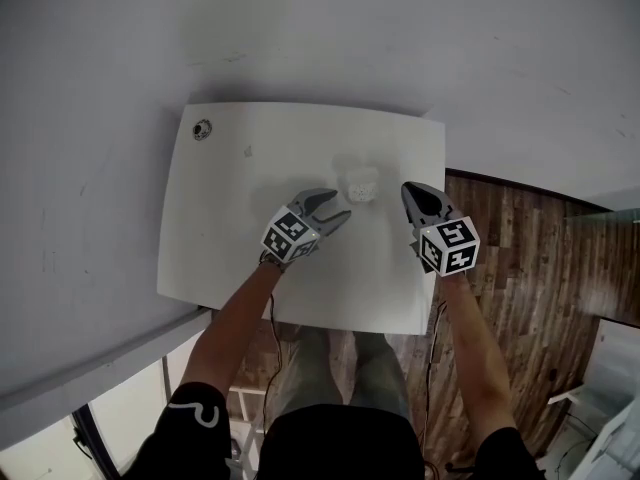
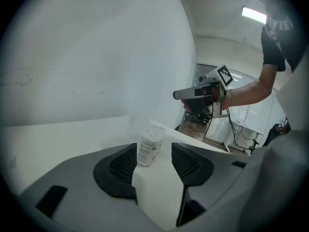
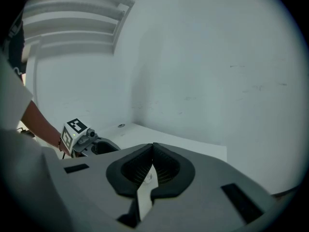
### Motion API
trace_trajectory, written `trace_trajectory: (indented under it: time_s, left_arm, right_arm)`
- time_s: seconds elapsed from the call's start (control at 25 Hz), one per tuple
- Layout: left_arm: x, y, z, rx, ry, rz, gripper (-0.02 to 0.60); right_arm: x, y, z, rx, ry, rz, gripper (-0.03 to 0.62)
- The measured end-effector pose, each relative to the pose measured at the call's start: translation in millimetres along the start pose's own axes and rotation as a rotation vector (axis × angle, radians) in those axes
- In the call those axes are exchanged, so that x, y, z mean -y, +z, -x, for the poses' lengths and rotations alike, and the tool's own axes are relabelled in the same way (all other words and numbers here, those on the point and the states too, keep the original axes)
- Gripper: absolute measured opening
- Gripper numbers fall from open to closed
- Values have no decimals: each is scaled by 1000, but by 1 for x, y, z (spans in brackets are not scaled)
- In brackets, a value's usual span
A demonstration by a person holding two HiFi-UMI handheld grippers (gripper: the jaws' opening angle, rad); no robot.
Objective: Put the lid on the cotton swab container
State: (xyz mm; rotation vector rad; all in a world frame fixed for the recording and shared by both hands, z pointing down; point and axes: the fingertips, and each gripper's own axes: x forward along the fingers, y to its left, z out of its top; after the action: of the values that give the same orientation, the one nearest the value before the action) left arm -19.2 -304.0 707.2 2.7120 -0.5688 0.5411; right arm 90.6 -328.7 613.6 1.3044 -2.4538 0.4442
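Note:
A small cotton swab container (image 1: 360, 185) (image 2: 150, 146) stands upright on the white table (image 1: 240, 238), its white top dotted like swab tips; whether a lid sits on it I cannot tell. My left gripper (image 1: 341, 206) (image 2: 153, 154) is open, its jaws on either side of the container's near side without touching it. My right gripper (image 1: 411, 192) (image 3: 153, 152) hovers to the container's right, shut, with nothing seen between its pads. The left gripper view also catches the right gripper (image 2: 185, 94), and the right gripper view catches the left gripper (image 3: 94, 146).
A round cable hole (image 1: 202, 129) sits in the table's far left corner. A grey wall (image 1: 400, 38) runs behind and left of the table. Wooden floor (image 1: 530, 268) lies past the table's right edge.

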Motion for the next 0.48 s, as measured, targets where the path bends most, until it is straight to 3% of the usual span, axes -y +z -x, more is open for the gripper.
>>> trace_trajectory:
  time_s: [0.2, 0.48]
  left_arm:
    - [-7, -10, -23, -12, -37, -70, 238]
    - [-11, -13, -38, -10, -34, -103, 227]
  right_arm:
    - [1, -24, -8, 5, 6, -16, 12]
    - [9, -43, -25, 0, 25, -18, 12]
